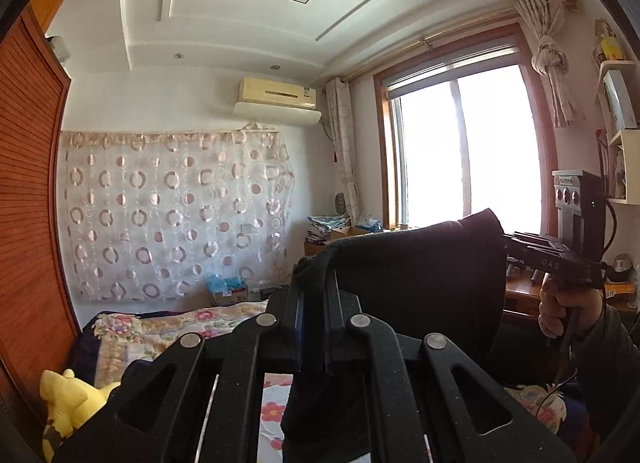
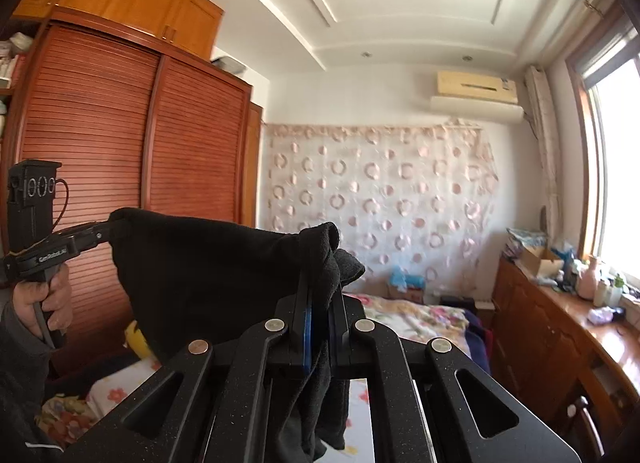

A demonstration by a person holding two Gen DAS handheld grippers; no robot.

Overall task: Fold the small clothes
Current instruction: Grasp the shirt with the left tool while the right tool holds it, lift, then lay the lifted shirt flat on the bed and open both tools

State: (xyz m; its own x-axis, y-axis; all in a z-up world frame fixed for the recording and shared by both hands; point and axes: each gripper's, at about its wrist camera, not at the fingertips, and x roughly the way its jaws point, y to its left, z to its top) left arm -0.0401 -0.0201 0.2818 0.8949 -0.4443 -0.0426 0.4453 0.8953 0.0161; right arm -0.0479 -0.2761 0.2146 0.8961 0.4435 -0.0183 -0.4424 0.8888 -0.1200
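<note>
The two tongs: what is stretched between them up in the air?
A black garment spans them, pinched by the left tongs and the right tongs. Both wrist views show it, held up above the floral bed.

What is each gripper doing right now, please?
Left gripper: closed on one end of the black garment.
Right gripper: closed on its other end, cloth held up between them.
</note>
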